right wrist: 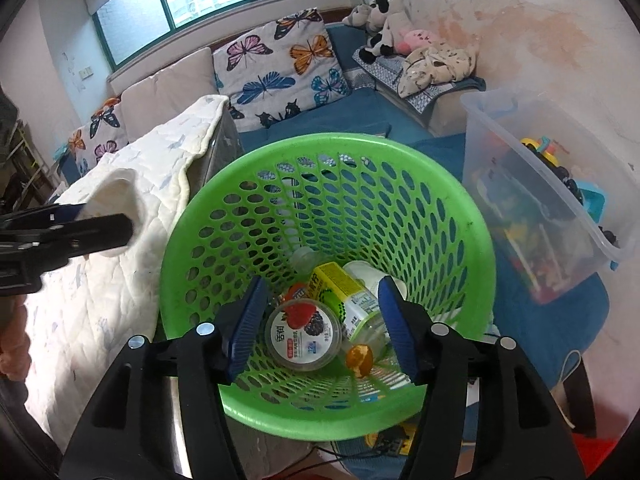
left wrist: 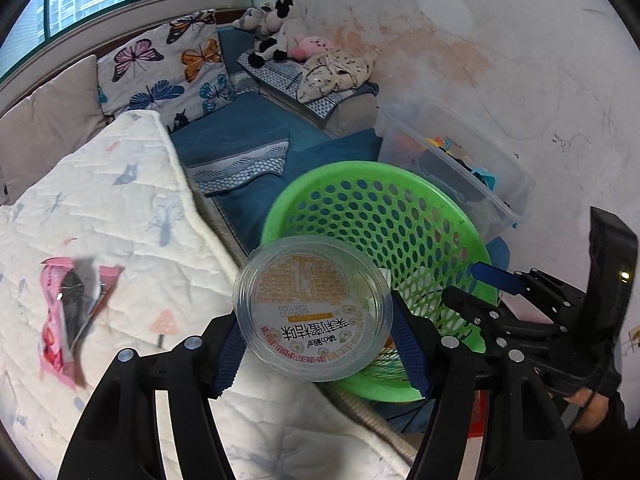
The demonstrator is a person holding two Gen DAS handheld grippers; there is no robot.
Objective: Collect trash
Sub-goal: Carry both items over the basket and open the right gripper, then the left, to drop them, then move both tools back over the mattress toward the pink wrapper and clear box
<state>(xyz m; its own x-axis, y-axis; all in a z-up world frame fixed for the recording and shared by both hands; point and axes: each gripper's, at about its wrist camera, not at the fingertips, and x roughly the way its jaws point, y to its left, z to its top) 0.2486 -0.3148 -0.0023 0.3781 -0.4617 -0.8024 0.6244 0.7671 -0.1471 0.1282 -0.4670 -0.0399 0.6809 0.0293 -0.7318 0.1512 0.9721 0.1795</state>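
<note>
The laundry-style basket (right wrist: 328, 216) stands on the floor as the landmark. In it lie a yogurt cup (right wrist: 304, 334), a drink carton (right wrist: 340, 286) behind that cup, and an orange peel (right wrist: 360, 356) to the cup's right. Left of the basket, touching its rim, is the quilted mattress (left wrist: 120, 208), with a snack wrapper (left wrist: 68, 312) lying on it. Right of the basket sits a toy bin (right wrist: 552, 208). Behind the basket runs the sofa (right wrist: 360, 116), with a butterfly cushion (right wrist: 280, 68) on it. A clear cup (left wrist: 314, 308) sits between the left gripper (left wrist: 320, 344) jaws, over the basket's near-left rim.
</note>
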